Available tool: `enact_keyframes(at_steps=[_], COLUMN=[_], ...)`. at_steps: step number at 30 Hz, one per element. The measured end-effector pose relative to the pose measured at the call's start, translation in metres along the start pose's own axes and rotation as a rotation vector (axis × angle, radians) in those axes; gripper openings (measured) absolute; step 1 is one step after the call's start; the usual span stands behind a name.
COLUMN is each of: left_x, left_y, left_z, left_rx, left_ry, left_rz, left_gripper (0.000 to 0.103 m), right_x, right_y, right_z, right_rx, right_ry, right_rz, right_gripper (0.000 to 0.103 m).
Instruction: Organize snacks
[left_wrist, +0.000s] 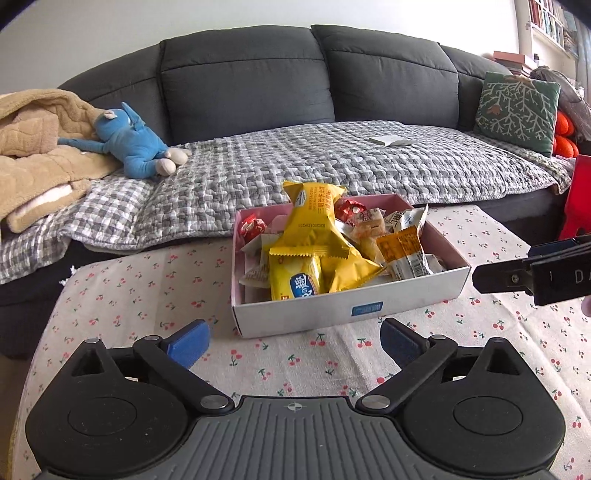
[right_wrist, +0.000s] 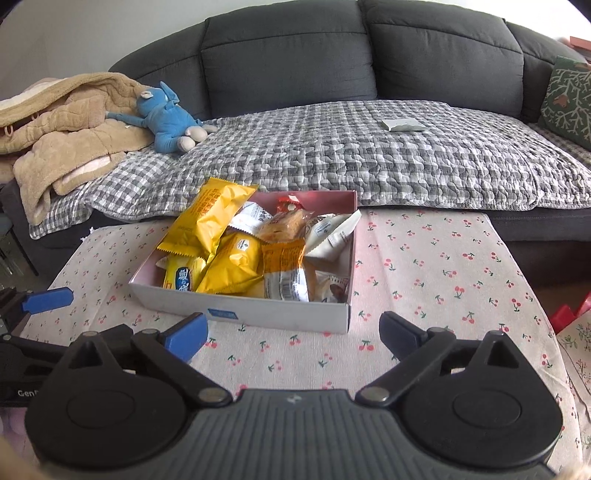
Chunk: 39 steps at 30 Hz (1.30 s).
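A shallow white box (left_wrist: 332, 306) with a pink inside stands on the cherry-print tablecloth, filled with loose snacks. On top lie yellow packets (left_wrist: 314, 225), an orange-and-white packet (left_wrist: 404, 254) and red-wrapped sweets (left_wrist: 253, 226). My left gripper (left_wrist: 295, 341) is open and empty, just short of the box's near wall. The right wrist view shows the same box (right_wrist: 258, 314) and its yellow packets (right_wrist: 214, 218). My right gripper (right_wrist: 293, 338) is open and empty too, close to the box's near right corner. One blue fingertip (right_wrist: 48, 299) of the left gripper shows at the left edge.
Behind the table (right_wrist: 443, 277) runs a dark grey sofa (left_wrist: 243, 81) with a grey checked quilt (left_wrist: 332, 158). On it lie a blue plush toy (left_wrist: 129, 144), a beige blanket (left_wrist: 40, 155), a green cushion (left_wrist: 517, 110) and a small white packet (right_wrist: 402, 124). Something red (left_wrist: 580, 199) stands at the right.
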<state>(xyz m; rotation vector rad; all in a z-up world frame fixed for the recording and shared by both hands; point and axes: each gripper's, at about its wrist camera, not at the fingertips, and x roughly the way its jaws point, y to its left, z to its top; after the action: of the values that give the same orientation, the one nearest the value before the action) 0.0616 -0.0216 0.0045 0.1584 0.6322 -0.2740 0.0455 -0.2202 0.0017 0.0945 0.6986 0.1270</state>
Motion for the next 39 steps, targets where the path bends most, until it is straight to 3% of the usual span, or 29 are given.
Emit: enact_keyframes(at_steps=[13,27,39], left_x=[-0.006,-0.008,-0.010], left_y=[0.013,0.004,0.002], left_z=[-0.011,-0.012,-0.012], left_rx=[-0.166,-0.144,-0.136], left_ry=[0.070,0.080,0.071], left_rz=[0.005,0.042,0.031], left_gripper=[0.100,0.101,0.101], right_x=[-0.006,-0.003,-0.002], right_y=[0.002,0.014,0.012], right_z=[-0.017,-0.023,-0.024], right_rx=[0.079,0.026,0.042], right_ry=[0.039,0.054,0.059], right_rz=[-0.009,-0.021,-0.029], right_gripper=[0.103,0.103,0.103])
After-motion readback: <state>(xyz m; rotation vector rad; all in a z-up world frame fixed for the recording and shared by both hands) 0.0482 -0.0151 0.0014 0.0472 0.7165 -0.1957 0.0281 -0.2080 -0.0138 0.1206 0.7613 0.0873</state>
